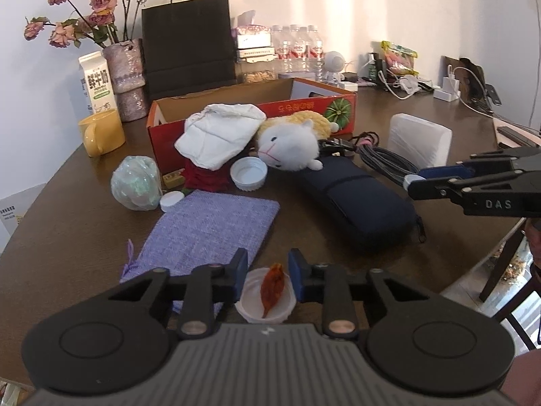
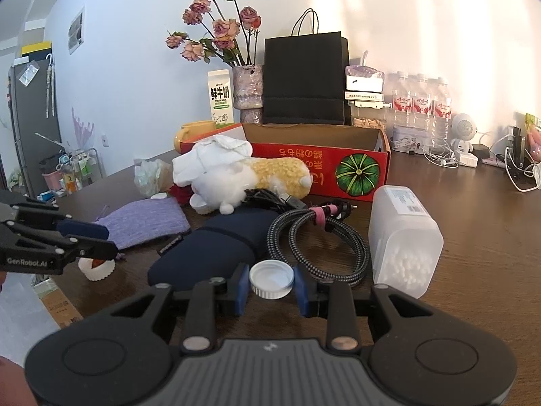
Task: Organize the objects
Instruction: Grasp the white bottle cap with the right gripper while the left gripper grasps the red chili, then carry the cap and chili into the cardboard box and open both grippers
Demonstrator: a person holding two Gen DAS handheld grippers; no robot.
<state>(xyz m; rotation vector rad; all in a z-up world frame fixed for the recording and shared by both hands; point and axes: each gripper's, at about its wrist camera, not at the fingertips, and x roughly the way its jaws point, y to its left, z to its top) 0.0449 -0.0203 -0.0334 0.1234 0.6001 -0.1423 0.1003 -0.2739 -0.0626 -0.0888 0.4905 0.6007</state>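
Observation:
My left gripper [image 1: 269, 267] is shut on a small white cap [image 1: 252, 304] that has a red-orange dried piece [image 1: 272, 287] lying in it; the cap rests on the brown table [image 1: 67, 237] beside a purple cloth pouch [image 1: 209, 233]. From the right wrist view the same gripper [image 2: 108, 242] sits low at the left, over that cap [image 2: 96, 270]. My right gripper [image 2: 270, 282] is shut on a white screw lid [image 2: 270, 279], just in front of a dark blue case [image 2: 209, 253] and a coiled braided cable [image 2: 318, 237]. It enters the left wrist view from the right [image 1: 414, 182].
A red cardboard box [image 1: 304, 108] stands open behind a plush toy [image 1: 290, 142] and white cloth [image 1: 219, 135]. Around them lie a white container [image 2: 402, 237], another open lid [image 1: 248, 172], a wrapped ball [image 1: 137, 182] and a yellow mug [image 1: 101, 132]. A black bag [image 1: 187, 44] lines the back.

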